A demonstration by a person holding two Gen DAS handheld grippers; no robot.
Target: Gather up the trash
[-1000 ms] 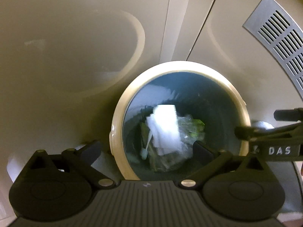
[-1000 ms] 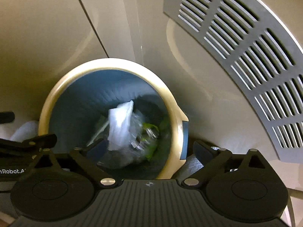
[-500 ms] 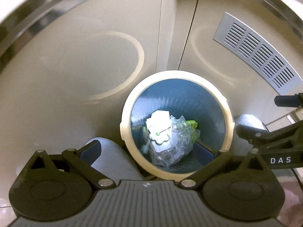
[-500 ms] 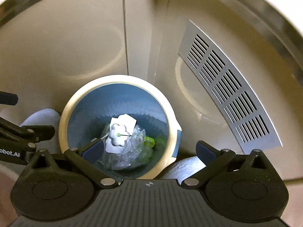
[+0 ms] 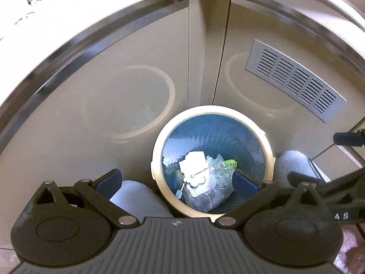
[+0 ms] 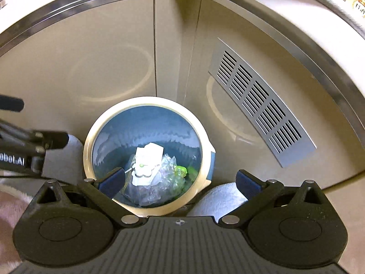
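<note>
1. Hovering above the bin, my left claw (image 5: 176,183) is spread wide and empty; my right claw (image 6: 180,180) is spread and empty too.
2. Below them, the trash bin (image 5: 269,155) stands on the floor against beige cabinet doors (image 5: 114,91).
3. Inside it lie white paper (image 5: 194,171), a crumpled clear wrapper (image 5: 214,196) and a green scrap (image 5: 230,164).
4. Judging by that, this trash is collected; I see no stray litter left near.

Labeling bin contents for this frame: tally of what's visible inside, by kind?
Inside the trash bin:
White paper piece: 1
Clear crumpled plastic wrap: 1 clump; separate pieces cannot be told apart
Bright green scrap: 1
White stick: 1
Total: 4 visible

Both hand-held grippers are open and hold nothing.
</note>
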